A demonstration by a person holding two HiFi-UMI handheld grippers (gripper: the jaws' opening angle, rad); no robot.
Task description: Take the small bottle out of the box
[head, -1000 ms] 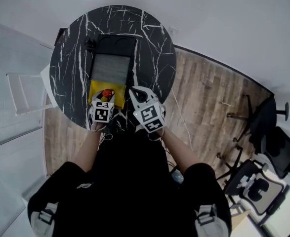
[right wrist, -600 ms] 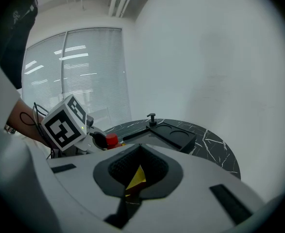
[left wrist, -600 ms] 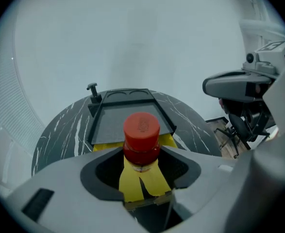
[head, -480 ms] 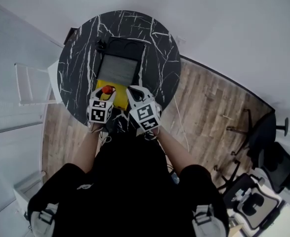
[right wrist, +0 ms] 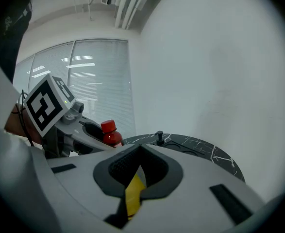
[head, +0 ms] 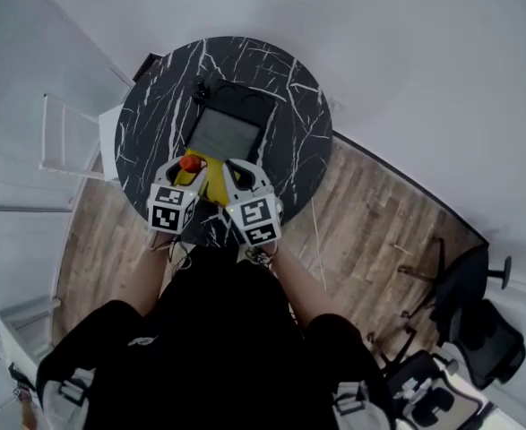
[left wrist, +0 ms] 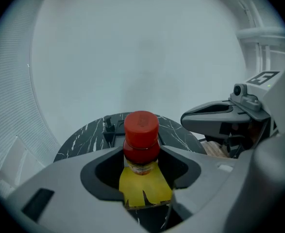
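The small bottle (head: 190,162) has a red cap and dark red contents. My left gripper (head: 187,172) is shut on it just below the cap; in the left gripper view the bottle (left wrist: 141,140) stands upright between the jaws. The torn flaps of the yellow box (left wrist: 143,188) show beneath it. The yellow box (head: 205,174) lies at the near edge of the round table, mostly hidden by both grippers. My right gripper (head: 230,174) is at the box's right side. Its jaws (right wrist: 140,149) are closed, with a yellow strip of the box (right wrist: 132,195) between them.
The black marble table (head: 285,106) also carries a black tray with a grey inside (head: 229,133) just beyond the box. A white frame (head: 70,137) stands left of the table. Office chairs (head: 478,316) are on the wooden floor at the lower right.
The head view has swung, so the table sits lower and further right. The left gripper still holds the bottle, which now sits at the box's left edge instead of over its middle.
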